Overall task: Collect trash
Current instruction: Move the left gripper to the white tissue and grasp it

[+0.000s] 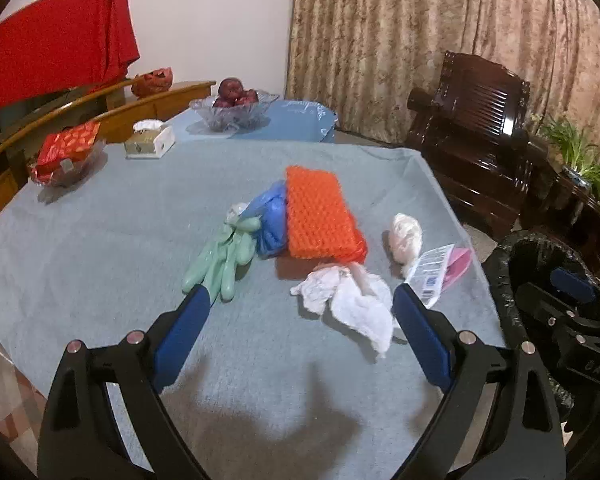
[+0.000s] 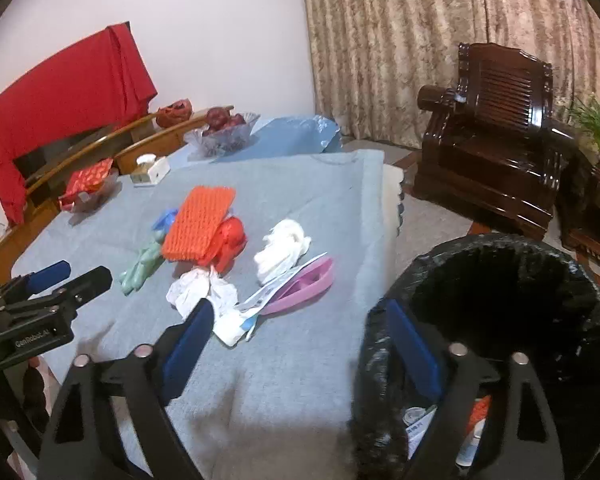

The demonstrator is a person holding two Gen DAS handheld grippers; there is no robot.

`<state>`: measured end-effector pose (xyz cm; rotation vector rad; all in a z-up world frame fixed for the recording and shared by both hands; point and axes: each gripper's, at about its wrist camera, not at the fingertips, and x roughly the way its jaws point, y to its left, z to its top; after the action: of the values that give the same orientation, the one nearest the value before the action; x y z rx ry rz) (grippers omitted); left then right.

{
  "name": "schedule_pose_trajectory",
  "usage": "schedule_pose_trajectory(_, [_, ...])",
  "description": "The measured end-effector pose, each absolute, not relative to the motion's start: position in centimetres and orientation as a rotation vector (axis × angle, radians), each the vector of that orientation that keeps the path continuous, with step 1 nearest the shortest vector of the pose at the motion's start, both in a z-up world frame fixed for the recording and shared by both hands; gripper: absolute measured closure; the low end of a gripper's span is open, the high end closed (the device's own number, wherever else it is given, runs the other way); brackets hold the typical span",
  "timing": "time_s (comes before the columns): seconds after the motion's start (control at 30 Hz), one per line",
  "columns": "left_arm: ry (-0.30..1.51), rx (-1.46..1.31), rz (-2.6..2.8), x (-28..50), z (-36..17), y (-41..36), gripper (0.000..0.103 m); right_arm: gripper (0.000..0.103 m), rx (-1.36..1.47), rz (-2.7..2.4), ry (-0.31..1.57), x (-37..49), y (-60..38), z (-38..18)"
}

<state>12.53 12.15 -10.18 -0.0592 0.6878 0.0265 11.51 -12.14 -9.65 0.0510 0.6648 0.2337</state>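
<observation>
Blue-padded left gripper (image 1: 300,300) is hovering spread and empty above crumpled white tissue (image 1: 348,300); right gripper (image 2: 300,316) is hanging spread, empty, at the black bin's (image 2: 500,248) rim.

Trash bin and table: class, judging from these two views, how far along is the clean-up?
Done: a few scraps already lie in the black-lined bin. In hand: nothing; the left gripper and right gripper are both open and empty. Left on the table: green glove, orange mesh, crumpled tissue, pink package.
</observation>
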Motion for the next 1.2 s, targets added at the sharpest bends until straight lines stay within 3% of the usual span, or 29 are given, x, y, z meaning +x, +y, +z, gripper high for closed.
schedule_pose_trajectory(0.17, [0.723,-0.066,0.007,14.0,-12.0,11.8,0.013,0.027,0.032,0.224,0.698,12.6,-11.3,-10.9])
schedule_pose_trajectory(0.73, [0.839,-0.089,-0.04,20.2,-17.7,9.1,0.015,0.027,0.021,0.166,0.737,14.6,-12.6,-13.1])
schedule_pose_trajectory(0.77, [0.852,-0.099,-0.049,20.5,-18.0,9.0,0.019,0.027,0.021,0.166,0.737,14.6,-12.7,-13.2])
schedule_pose_trajectory(0.83, [0.889,-0.117,-0.072,20.9,-18.7,8.9,0.043,0.027,0.02,0.165,0.737,14.7,-12.7,-13.2])
schedule_pose_trajectory(0.9, [0.901,-0.137,-0.09,21.0,-19.1,8.8,0.056,0.027,0.021,0.166,0.734,14.7,-12.7,-13.1])
schedule_pose_trajectory(1.0, [0.895,-0.131,-0.127,20.6,-19.0,8.4,0.088,0.027,0.019,0.167,0.73,14.8,-12.7,-13.0])
schedule_pose_trajectory(1.2, [0.851,-0.141,-0.122,18.7,-17.3,9.0,0.092,0.027,0.019,0.177,0.718,14.7,-12.4,-12.7])
